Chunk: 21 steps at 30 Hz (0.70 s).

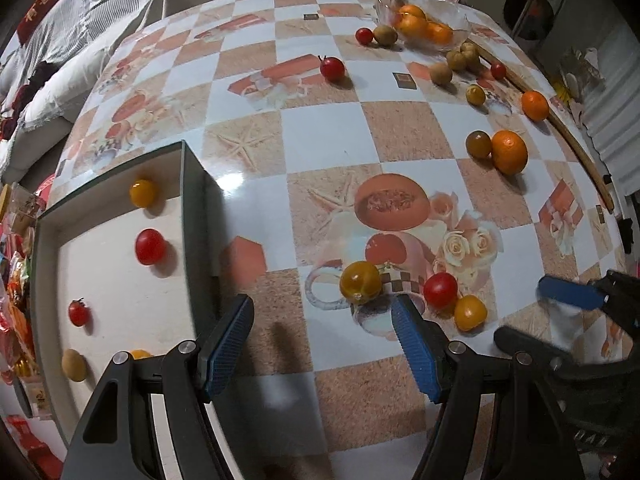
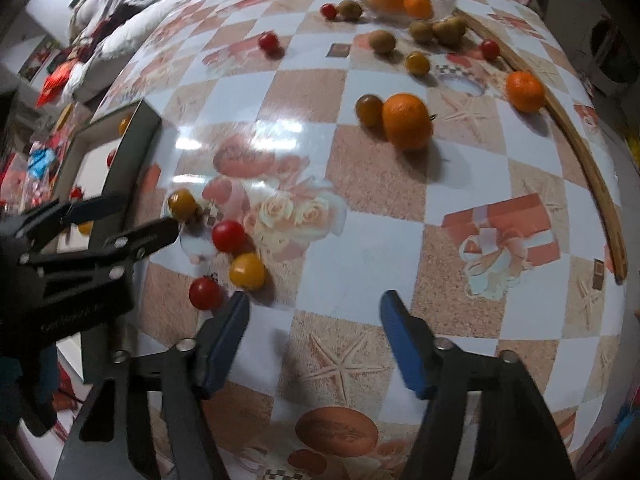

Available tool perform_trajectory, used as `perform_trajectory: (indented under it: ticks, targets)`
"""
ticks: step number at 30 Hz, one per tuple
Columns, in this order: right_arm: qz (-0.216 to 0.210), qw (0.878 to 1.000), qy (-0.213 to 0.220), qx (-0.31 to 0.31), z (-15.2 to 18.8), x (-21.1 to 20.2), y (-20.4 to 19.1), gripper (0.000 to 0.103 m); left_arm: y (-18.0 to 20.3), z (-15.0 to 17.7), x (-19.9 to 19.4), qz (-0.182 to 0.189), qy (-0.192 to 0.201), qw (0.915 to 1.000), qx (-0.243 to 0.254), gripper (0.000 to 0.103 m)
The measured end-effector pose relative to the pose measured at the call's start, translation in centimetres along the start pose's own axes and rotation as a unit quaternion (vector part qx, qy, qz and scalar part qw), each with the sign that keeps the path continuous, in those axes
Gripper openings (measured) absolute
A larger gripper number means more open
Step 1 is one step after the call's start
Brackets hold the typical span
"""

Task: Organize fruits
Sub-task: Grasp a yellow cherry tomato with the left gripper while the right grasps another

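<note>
My left gripper [image 1: 324, 340] hangs open over the patterned table [image 1: 320, 132], nothing between its blue pads. Just beyond its right finger lie an amber tomato [image 1: 360, 282], a red tomato [image 1: 440, 290] and a yellow tomato [image 1: 470, 312]. A shallow box [image 1: 186, 200] at its left holds several small fruits. My right gripper [image 2: 316, 332] is open too, over bare table. Another red tomato [image 2: 205, 293] sits beside its left finger, with the yellow tomato [image 2: 247, 270] just past it. Each gripper shows in the other's view, close together.
A glass bowl [image 1: 452, 12] with oranges stands at the far edge. Two loose oranges [image 1: 509, 151], more tomatoes and brown fruits lie scattered across the far right half. A wooden stick [image 2: 580, 148] runs along the right edge. Bedding and clutter lie beyond the table on the left.
</note>
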State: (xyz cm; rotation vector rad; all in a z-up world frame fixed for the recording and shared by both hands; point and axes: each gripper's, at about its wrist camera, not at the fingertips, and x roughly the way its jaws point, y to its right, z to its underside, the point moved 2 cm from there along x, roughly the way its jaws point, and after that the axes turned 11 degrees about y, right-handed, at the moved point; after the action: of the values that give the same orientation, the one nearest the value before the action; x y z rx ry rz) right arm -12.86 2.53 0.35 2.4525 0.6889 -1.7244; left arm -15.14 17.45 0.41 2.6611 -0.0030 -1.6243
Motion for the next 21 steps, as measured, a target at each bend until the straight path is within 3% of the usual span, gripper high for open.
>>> perform_trajectory:
  ticks: [14, 19, 21]
  targets:
    - [-0.035, 0.996, 0.028, -0.078, -1.1, 1.5, -2.5, 0.058, 0.1, -0.1, 2.0, -0.011, -0.006, 0.9999, -0.007, 0.072]
    - [-0.044, 0.994, 0.026, -0.093, -1.7, 1.8, -2.8, 0.037, 0.2, -0.5, 2.2, -0.012, -0.004, 0.9999, -0.007, 0.072]
    - [-0.058, 0.994, 0.019, -0.092, -1.7, 1.9, -3.1, 0.027, 0.2, -0.7, 2.3, -0.010, -0.002, 0.9999, -0.009, 0.066]
